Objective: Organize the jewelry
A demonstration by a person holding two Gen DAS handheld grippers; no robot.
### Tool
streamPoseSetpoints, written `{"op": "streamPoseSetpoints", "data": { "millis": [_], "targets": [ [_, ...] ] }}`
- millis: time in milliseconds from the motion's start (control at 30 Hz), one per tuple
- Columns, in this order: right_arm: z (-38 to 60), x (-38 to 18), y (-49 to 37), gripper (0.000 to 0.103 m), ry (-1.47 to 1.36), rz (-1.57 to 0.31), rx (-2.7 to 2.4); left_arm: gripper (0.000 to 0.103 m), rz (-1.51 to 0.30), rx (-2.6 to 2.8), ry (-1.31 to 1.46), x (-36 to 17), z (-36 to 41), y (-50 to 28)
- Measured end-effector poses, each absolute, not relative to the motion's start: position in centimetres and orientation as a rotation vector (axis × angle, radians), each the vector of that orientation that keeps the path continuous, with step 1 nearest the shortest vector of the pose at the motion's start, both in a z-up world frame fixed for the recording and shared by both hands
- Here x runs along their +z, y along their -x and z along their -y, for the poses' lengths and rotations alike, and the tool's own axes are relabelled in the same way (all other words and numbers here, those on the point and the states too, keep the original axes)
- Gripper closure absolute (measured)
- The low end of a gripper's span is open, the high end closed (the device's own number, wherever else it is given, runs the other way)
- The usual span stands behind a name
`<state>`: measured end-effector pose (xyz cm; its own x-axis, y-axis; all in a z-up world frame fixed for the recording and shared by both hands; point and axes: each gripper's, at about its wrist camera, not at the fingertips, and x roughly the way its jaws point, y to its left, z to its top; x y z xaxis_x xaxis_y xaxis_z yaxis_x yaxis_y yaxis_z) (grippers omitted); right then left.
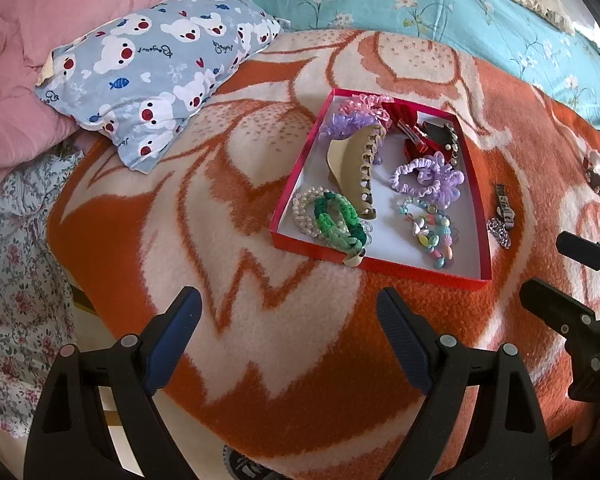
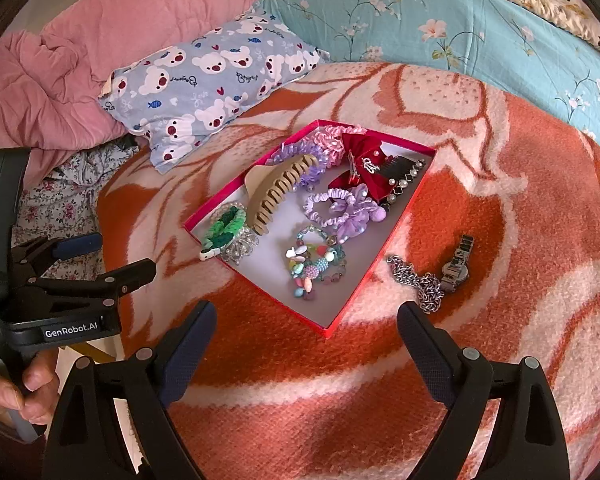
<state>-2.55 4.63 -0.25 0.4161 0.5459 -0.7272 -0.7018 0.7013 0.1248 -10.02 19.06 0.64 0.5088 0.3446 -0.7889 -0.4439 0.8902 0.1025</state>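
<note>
Both tongs (image 1: pixel 288 312) (image 2: pixel 306 328) agape above orange blanket (image 2: pixel 480 240).

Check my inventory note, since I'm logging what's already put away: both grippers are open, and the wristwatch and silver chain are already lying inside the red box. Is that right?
Not quite. The wristwatch and silver chain lie outside the red box, on the orange blanket beside its right wall, as the right wrist view shows. The rest holds: the left gripper and right gripper are both open.
</note>
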Motion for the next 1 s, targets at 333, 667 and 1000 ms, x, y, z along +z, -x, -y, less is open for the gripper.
{"op": "streamPoseSetpoints", "data": {
  "millis": [333,667,1000],
  "targets": [
    [-4.7,-0.2,2.5,0.01,0.211,-0.826,0.793,0.013,-0.911,0.477,0.114,0.7,-19.1,10.0],
    [-4.6,-0.2,2.4,0.01,0.208,-0.826,0.792,0.013,-0.91,0.472,0.118,0.8,-19.1,10.0],
    [-4.7,-1.2,1.1,0.01,0.179,-0.852,0.789,0.013,-0.918,0.453,0.145,0.4,-19.2,9.1]
  ]
}}
